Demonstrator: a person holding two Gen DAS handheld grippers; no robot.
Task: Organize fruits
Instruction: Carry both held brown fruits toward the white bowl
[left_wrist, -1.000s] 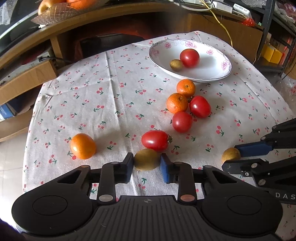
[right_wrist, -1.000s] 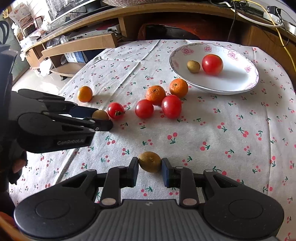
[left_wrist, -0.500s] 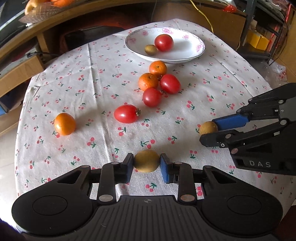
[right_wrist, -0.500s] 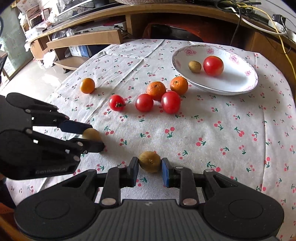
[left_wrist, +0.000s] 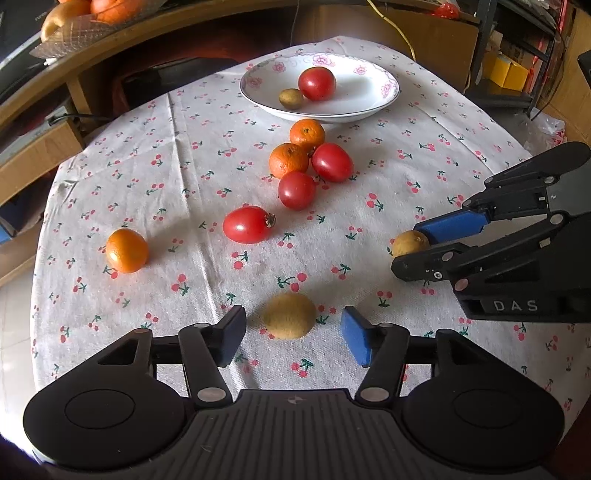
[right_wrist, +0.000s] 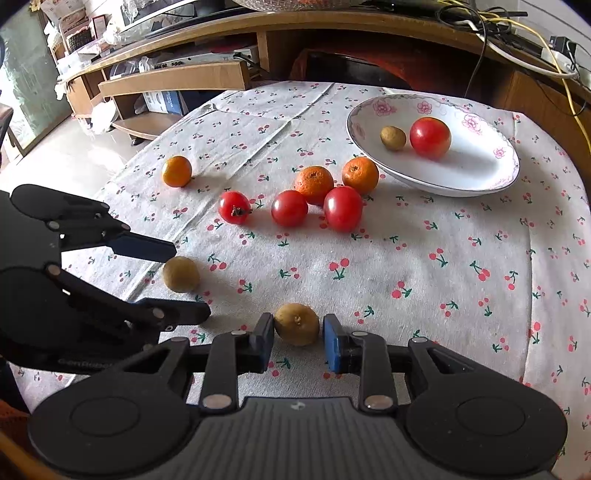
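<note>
Only a small part of the sorting looks done from where I sit. The white plate (left_wrist: 388, 96) at the far side of the worktop (left_wrist: 424, 155) holds just two pieces: one tomato (left_wrist: 317, 84) and one small brown fruit (left_wrist: 290, 98) beside it. Everything else is on the cherry-print cloth.

My left claw (left_wrist: 291, 334) is spread wide, pads clear on both sides of a brown fruit (left_wrist: 290, 315) that sits between them on the cloth at the near edge; it looks slightly blurred, so I cannot tell whether it has quite settled. My right claw (right_wrist: 297, 332) is clenched around a second brown fruit (right_wrist: 296, 324), pads touching it on either side, low over the near part of the worktop. In the left view that same fruit shows at the tips of the right claw, on the right side.

Left to do, as I judge it: a cluster of two oranges (left_wrist: 288, 159) and two tomatoes (left_wrist: 331, 162) lies just near of the plate, the far orange (left_wrist: 307, 133) almost against its rim. A lone tomato (left_wrist: 246, 229) with its stem lies mid-cloth, and a lone orange (left_wrist: 127, 250) sits well apart on the left.

So seven loose pieces remain besides the one I hold. How they should be grouped I cannot tell from the plate's mixed contents.
</note>
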